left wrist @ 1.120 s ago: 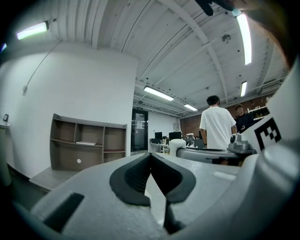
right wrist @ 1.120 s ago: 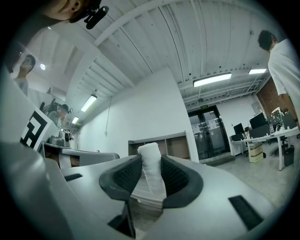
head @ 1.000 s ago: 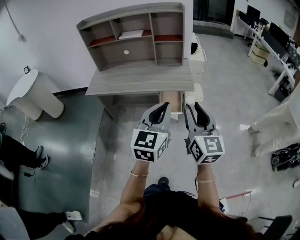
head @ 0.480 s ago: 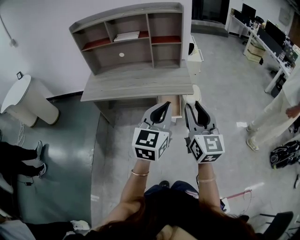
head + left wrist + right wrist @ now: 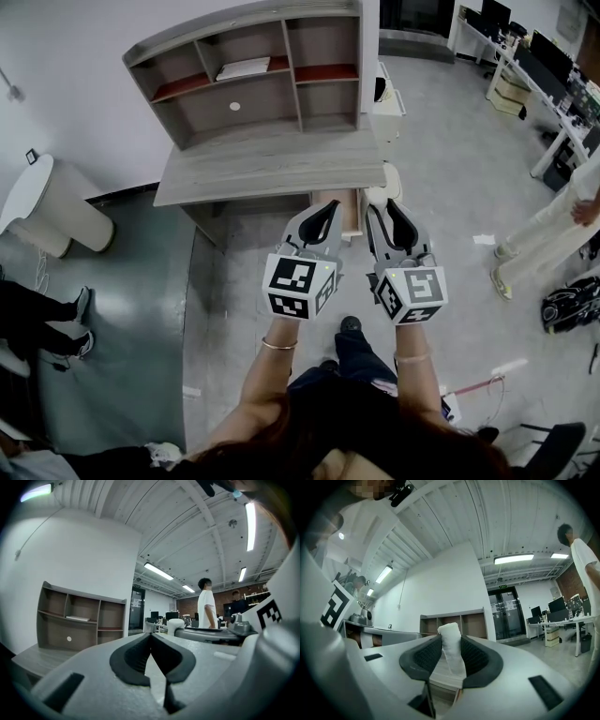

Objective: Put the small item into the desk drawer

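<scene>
- Okay, right gripper view: the right gripper [image 5: 451, 638] has its black-padded jaws clamped on a small white soft-looking item [image 5: 452, 656]. The item stands upright between the pads and its rounded top pokes out past the tips.
- Beyond it is a grey wooden desk with an open-shelf hutch [image 5: 474, 625], set against a white wall. It is well apart from the jaws.
- Left gripper view: the left gripper [image 5: 151, 634] has its jaw tips closed together with nothing between them. The same desk sits off to the left, and a person in a white top [image 5: 206, 613] stands far back.
- Head view: both grippers are held side by side at arm's length, pointing at the desk's right end and not touching it.
- A pale wooden drawer [image 5: 351, 214] is pulled out under the desktop, showing between the two grippers.
- The white item is in the right gripper, short of the drawer.
- A white cylindrical bin [image 5: 58, 202] stands left of the desk on the dark floor.
</scene>
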Tool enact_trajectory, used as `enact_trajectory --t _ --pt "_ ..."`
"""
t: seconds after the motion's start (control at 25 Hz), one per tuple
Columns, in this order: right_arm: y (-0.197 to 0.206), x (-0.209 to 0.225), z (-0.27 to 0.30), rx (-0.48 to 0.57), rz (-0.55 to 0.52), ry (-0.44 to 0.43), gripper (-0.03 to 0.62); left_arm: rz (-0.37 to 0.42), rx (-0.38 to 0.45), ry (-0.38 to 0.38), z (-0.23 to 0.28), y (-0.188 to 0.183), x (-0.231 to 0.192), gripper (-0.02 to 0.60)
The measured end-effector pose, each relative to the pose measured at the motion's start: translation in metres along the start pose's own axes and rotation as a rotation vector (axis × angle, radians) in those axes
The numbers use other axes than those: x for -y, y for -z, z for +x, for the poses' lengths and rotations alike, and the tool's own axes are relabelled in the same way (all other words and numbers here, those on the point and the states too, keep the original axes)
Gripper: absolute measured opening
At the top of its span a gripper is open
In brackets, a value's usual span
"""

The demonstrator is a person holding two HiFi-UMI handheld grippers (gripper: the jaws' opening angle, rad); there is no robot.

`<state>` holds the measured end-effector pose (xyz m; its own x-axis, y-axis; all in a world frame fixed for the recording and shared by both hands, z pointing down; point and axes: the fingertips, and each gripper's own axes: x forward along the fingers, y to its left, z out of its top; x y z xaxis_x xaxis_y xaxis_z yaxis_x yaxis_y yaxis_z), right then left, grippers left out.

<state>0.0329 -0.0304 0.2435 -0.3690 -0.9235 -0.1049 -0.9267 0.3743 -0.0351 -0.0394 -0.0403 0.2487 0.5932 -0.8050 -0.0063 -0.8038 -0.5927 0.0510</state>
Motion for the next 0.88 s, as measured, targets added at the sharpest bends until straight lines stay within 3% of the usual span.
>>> enact_trajectory --t 0.88 --pt "0.049 0.085 0.121 -0.084 0.004 -0.116 0.123 -0.041 -0.027 -0.1 0.138 0.027 -0.056 0.015"
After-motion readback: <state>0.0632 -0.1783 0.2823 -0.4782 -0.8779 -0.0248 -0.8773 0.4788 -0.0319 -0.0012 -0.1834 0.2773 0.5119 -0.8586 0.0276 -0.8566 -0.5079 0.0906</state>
